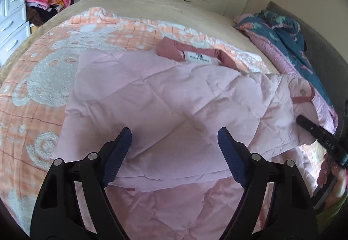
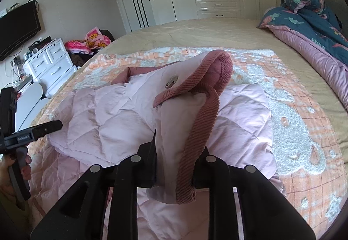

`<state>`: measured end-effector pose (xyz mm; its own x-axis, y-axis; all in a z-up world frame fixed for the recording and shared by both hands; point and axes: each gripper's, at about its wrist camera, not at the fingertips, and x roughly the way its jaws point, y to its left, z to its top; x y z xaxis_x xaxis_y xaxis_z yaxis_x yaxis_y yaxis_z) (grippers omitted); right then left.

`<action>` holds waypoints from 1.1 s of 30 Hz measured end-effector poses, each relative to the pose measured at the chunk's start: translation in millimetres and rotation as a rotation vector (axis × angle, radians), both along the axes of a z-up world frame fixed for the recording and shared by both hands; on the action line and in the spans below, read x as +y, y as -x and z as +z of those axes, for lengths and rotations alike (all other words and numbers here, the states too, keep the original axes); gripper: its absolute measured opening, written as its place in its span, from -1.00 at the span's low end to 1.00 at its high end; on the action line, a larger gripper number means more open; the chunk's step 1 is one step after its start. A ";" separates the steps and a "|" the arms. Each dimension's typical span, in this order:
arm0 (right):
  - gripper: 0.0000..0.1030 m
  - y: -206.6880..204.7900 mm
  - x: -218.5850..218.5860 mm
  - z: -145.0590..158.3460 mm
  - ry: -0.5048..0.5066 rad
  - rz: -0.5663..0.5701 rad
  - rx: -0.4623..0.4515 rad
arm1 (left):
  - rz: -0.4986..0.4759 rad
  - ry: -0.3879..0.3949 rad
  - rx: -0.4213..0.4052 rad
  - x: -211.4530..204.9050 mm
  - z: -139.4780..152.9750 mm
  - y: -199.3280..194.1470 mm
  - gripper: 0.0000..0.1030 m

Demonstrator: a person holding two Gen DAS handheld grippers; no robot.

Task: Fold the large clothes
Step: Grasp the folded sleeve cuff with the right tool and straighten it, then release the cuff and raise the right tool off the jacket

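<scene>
Pink quilted jacket (image 1: 152, 96) lies mid-bed on orange blanket (image 1: 43, 79). Right claw (image 2: 176, 166) clamped on ribbed cuff (image 2: 195, 131), sleeve lifted. Left claw (image 1: 174, 137) apart over jacket, holding nothing. Jacket likely soft, puffy, light, slippery; best grip at hems, cuffs.

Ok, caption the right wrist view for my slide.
Right gripper clamps the pink jacket's ribbed edge above the bed.
</scene>
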<state>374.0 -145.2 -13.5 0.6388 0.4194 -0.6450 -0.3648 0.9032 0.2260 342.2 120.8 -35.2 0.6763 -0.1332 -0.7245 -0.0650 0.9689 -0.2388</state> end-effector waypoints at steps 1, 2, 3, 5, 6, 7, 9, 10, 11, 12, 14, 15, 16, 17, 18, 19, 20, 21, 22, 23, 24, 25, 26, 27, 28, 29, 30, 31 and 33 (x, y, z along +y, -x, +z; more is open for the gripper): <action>-0.47 -1.4 -1.3 -1.4 -0.002 -0.005 0.007 | 0.002 -0.013 0.005 -1.8 -2.3 -0.7 0.43; -0.38 -2.8 -1.7 -3.3 0.002 -0.012 0.021 | 0.002 -0.022 0.009 -3.0 -4.1 -1.4 0.43; -0.27 -3.7 -2.0 -4.9 0.014 -0.027 0.029 | 0.003 -0.028 0.014 -3.9 -6.2 -2.0 0.43; -0.20 -4.7 -3.0 -5.9 0.026 -0.039 0.036 | -0.001 -0.040 0.026 -4.5 -10.6 -3.1 0.43; -0.16 -5.1 -4.1 -6.1 0.026 -0.042 0.038 | 0.000 -0.039 0.031 -3.8 -12.6 -3.5 0.43; -0.01 -4.9 -6.1 -5.1 0.027 -0.057 0.035 | 0.002 -0.036 0.036 -2.7 -14.2 -3.9 0.43; 0.28 -0.8 -11.6 2.1 0.048 -0.114 -0.013 | 0.006 -0.028 0.043 -0.2 -16.3 -4.7 0.43; 0.43 0.9 -13.8 4.6 0.050 -0.131 -0.032 | 0.006 -0.023 0.046 1.2 -17.5 -4.9 0.43; 0.46 2.4 -16.6 8.1 0.051 -0.153 -0.050 | 0.008 -0.017 0.049 1.8 -18.7 -5.0 0.43; 0.46 3.9 -18.2 10.8 0.048 -0.162 -0.063 | 0.010 -0.018 0.052 1.3 -19.5 -5.4 0.43; 0.46 5.3 -18.0 13.5 0.040 -0.162 -0.078 | 0.008 -0.028 0.058 -0.1 -22.0 -5.7 0.43; 0.46 6.2 -15.6 14.4 0.042 -0.153 -0.084 | 0.006 -0.034 0.062 -0.9 -23.1 -6.8 0.43; 0.46 7.5 -12.0 15.3 0.047 -0.142 -0.090 | 0.002 -0.041 0.067 -1.7 -24.7 -7.2 0.43; 0.46 8.7 -8.5 16.0 0.053 -0.133 -0.099 | -0.003 -0.046 0.070 -2.2 -26.5 -7.5 0.44; 0.46 10.5 -3.2 16.7 0.061 -0.120 -0.108 | -0.007 -0.047 0.074 -2.2 -28.3 -8.1 0.44; 0.46 11.8 0.7 17.2 0.065 -0.106 -0.112 | -0.009 -0.044 0.077 -1.4 -29.8 -8.6 0.44; 0.46 13.3 6.5 17.2 0.070 -0.088 -0.114 | -0.010 -0.036 0.081 -0.4 -31.9 -8.9 0.44; 0.47 14.3 12.6 16.9 0.076 -0.068 -0.113 | -0.011 -0.032 0.085 0.2 -33.7 -9.3 0.44; 0.47 14.9 18.0 17.6 0.081 -0.054 -0.112 | -0.013 -0.030 0.087 0.5 -35.2 -9.7 0.44; 0.47 16.4 24.4 16.4 0.085 -0.038 -0.109 | -0.014 -0.029 0.089 0.5 -36.5 -9.8 0.44; 0.47 17.9 29.5 15.6 0.088 -0.026 -0.106 | -0.016 -0.029 0.090 0.5 -38.7 -9.5 0.45; 0.47 19.0 35.6 13.6 0.090 -0.012 -0.096 | -0.016 -0.027 0.092 0.6 -40.7 -9.6 0.45; 0.47 20.1 41.8 11.4 0.095 0.007 -0.088 | -0.017 -0.025 0.093 1.0 -42.9 -9.5 0.45; 0.47 21.5 47.7 8.6 0.101 0.022 -0.080 | -0.019 -0.026 0.094 1.1 -43.5 -9.7 0.45; 0.47 21.3 51.7 5.4 0.105 0.029 -0.069 | -0.020 -0.029 0.094 1.0 -43.9 -9.6 0.45; 0.49 18.8 55.0 -0.3 0.103 0.033 -0.034 | -0.019 -0.030 0.093 0.3 -43.9 -9.2 0.45; 0.49 15.1 56.5 -7.2 0.092 0.029 0.010 | -0.019 -0.032 0.093 0.3 -44.1 -8.8 0.45; 0.49 12.1 57.2 -13.5 0.083 0.026 0.044 | -0.020 -0.031 0.092 0.4 -43.8 -8.7 0.45; 0.49 5.4 57.4 -29.1 0.105 0.010 0.111 | -0.020 -0.029 0.093 0.1 -43.8 -8.7 0.45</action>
<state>368.6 -87.8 -42.6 0.5569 0.3516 -0.7525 -0.3520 0.9205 0.1696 350.9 120.9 -79.0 0.6030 -0.1243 -0.7880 -0.0658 0.9767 -0.2044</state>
